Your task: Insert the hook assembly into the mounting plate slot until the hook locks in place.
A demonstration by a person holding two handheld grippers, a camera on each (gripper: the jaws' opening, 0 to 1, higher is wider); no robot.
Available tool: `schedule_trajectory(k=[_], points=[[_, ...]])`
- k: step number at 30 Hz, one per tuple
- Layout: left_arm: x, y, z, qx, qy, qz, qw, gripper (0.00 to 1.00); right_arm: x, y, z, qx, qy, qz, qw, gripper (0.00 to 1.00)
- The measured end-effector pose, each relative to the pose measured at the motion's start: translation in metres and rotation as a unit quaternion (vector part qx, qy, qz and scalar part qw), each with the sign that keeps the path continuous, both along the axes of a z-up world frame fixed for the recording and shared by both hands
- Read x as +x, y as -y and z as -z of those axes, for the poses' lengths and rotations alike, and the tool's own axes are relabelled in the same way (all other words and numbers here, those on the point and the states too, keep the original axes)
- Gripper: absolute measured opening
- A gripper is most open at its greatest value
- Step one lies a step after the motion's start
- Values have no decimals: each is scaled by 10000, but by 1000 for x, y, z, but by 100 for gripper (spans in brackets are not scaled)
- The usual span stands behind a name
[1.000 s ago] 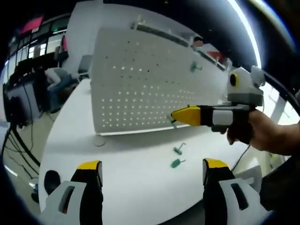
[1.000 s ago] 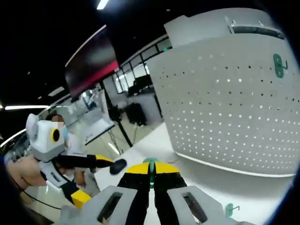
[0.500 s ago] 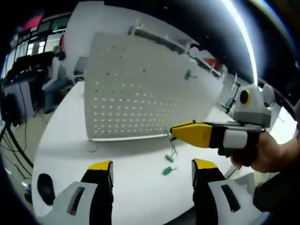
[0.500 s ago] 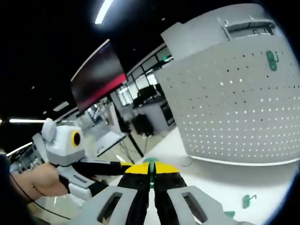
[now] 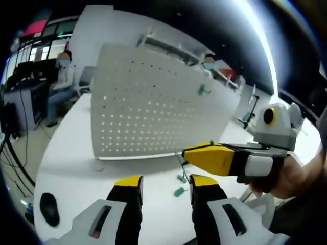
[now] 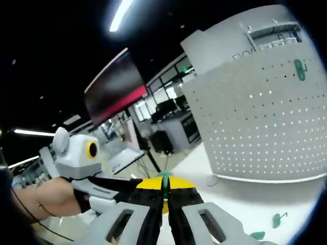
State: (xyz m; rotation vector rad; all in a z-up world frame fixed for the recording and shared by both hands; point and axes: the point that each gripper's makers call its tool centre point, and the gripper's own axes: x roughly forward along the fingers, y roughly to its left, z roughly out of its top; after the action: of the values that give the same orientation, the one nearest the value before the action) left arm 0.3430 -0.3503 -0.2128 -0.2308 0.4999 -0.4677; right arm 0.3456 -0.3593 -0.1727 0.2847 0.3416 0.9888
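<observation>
The right tongs [image 6: 164, 190] were clamped on a small green hook assembly [image 6: 164, 177], held off the white perforated mounting plate [image 5: 153, 109] standing on the white tabletop [image 5: 71, 168]; the left tongs [image 5: 166, 182] stood apart, gripping nothing; two green hooks [image 5: 180, 185] lay on the tabletop.

We see an open-plan office or lab: a seated person [image 5: 60, 81] at desks, ceiling strip lights [image 6: 121, 14], glass partitions [image 6: 171, 99].

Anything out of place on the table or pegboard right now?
Two green hooks lie loose on the white table below the pegboard, unmounted; one hook hangs on the board. Nothing looks damaged or spilled.
</observation>
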Motion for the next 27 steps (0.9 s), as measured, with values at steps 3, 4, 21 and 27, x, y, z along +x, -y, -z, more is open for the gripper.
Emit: schedule_trajectory(k=[3,4,21,27], points=[[-1,2,-3,-105,27,-15,9999,32,-1,-2,-2,29,59,-24,10000,0],[-2,3,-2,-132,19,-9,9999,31,-2,-2,-3,30,82,-1,10000,0],[-4,14,-10,-186,186,302,9992,11,-9,-9,-7,40,322,-135,9994,0],[-4,15,-11,-240,251,315,9989,6,-8,-10,-8,70,336,-111,9994,0]])
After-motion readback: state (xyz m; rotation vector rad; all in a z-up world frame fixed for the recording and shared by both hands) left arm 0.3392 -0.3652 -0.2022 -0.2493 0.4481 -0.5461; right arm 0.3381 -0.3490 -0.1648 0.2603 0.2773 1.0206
